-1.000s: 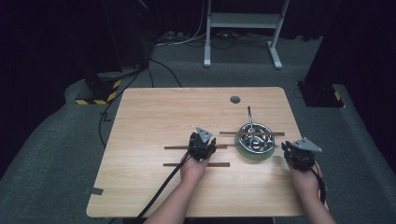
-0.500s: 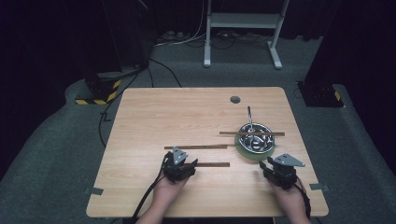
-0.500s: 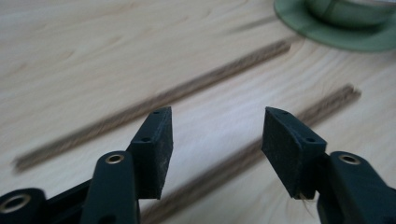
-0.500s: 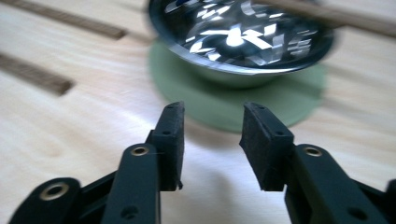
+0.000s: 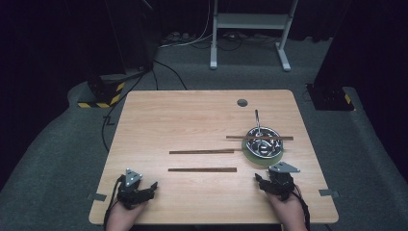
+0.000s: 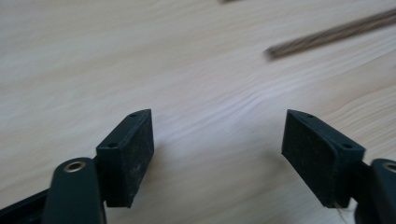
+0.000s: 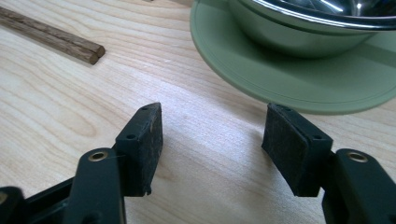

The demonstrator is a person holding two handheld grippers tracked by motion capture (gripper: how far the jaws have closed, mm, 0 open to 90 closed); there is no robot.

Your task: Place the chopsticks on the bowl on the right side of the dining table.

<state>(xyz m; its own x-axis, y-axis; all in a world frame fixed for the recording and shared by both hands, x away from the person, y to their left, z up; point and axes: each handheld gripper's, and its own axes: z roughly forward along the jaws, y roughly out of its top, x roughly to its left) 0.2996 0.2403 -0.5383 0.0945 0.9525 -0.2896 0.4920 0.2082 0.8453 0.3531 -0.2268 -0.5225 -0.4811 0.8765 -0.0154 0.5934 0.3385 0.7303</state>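
Three dark wooden sticks lie on the table: one (image 5: 202, 169) nearest me, one (image 5: 202, 151) behind it, and one (image 5: 260, 138) resting across a metal bowl (image 5: 262, 144). The bowl sits on a green plate (image 5: 257, 159) with a metal utensil handle (image 5: 257, 119) leaning out of it. My left gripper (image 5: 152, 186) is low at the near left of the table, open, with bare wood between its jaws (image 6: 219, 140) and a stick end (image 6: 280, 49) ahead. My right gripper (image 5: 263, 180) is open just short of the plate (image 7: 289, 84), empty (image 7: 212, 130). Both sets of jaws have just been opening.
The wooden table (image 5: 192, 120) has a small round hole (image 5: 242, 102) near its far edge. Beyond it are cables, a white stand's legs (image 5: 248, 29) and a yellow-and-black striped block (image 5: 103, 98) on grey floor. A stick end (image 7: 86, 49) lies left of the right gripper.
Both hands have drawn back to the near edge; the left one went far left, away from the sticks. Both grippers' jaws stand wider than before.
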